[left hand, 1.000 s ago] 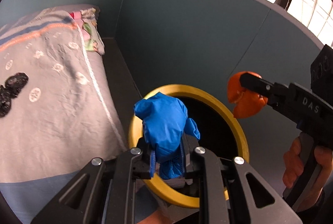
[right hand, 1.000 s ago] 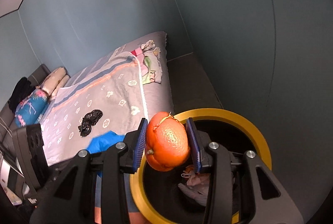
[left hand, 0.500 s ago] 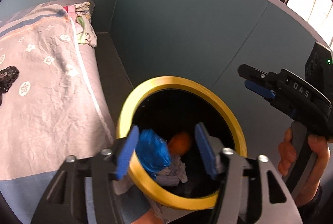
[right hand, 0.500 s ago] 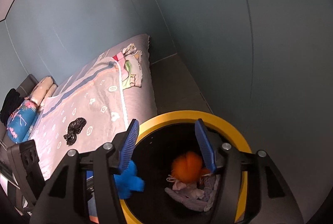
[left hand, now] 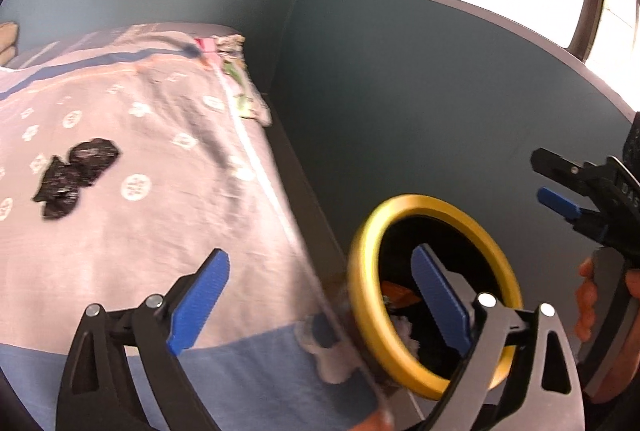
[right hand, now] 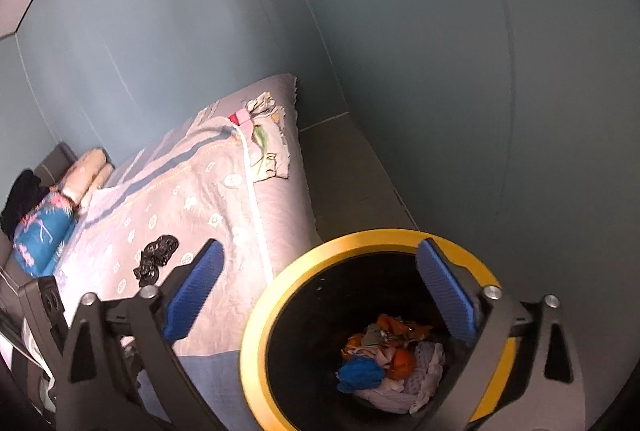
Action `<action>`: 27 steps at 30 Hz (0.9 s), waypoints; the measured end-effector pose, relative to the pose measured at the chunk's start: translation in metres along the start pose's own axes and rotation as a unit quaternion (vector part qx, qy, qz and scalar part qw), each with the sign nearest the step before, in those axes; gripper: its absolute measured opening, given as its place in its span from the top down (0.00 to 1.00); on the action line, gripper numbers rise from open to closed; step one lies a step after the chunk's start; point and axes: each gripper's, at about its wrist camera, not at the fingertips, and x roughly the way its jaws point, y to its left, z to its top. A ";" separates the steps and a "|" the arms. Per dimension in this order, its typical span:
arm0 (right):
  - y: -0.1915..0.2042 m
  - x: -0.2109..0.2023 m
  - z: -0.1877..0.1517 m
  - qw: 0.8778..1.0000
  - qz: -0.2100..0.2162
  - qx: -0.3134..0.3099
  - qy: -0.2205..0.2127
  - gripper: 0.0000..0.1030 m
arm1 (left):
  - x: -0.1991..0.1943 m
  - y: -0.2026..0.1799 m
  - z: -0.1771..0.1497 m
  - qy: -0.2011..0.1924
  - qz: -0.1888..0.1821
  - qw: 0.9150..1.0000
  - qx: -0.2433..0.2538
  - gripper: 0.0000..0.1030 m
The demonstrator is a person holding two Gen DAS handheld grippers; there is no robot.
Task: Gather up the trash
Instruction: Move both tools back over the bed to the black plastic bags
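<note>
A black bin with a yellow rim (right hand: 256,331) stands on the floor beside the bed. Inside it lie a blue glove (right hand: 360,371), an orange (right hand: 400,361) and pale crumpled tissues. My right gripper (right hand: 320,295) hovers over the bin, its jaws opening wide with nothing between them. My left gripper (left hand: 320,305) straddles the bed's edge and the bin rim (left hand: 360,291), its jaws also opening and holding nothing. A crumpled black bag (left hand: 76,175) lies on the bedspread, also seen as the black bag (right hand: 156,259) in the right wrist view. The right gripper (left hand: 540,177) shows at the far right of the left wrist view.
The bed with a grey patterned spread (right hand: 200,199) fills the left side, with pillows (right hand: 84,171) at its far end. A narrow strip of floor (right hand: 344,167) runs between bed and teal wall. A hand (left hand: 588,295) grips the right tool's handle.
Both grippers opened and dropped the blue glove and the orange into the bin. The left gripper then swung left toward the bed, bringing the black bag nearer centre.
</note>
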 end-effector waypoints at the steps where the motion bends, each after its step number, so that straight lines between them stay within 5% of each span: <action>1: 0.011 0.008 0.003 1.000 0.003 -0.011 0.008 0.08 | -0.001 0.007 0.001 -0.001 0.005 1.000 -0.003 0.13; 15: 0.138 0.105 -0.004 0.988 0.078 -0.109 0.082 0.08 | -0.020 0.153 0.014 -0.023 0.107 0.990 -0.085 0.13; 27: 0.273 0.237 -0.019 0.960 0.135 -0.171 0.175 0.08 | 0.006 0.271 0.035 -0.013 0.196 0.973 -0.123 0.13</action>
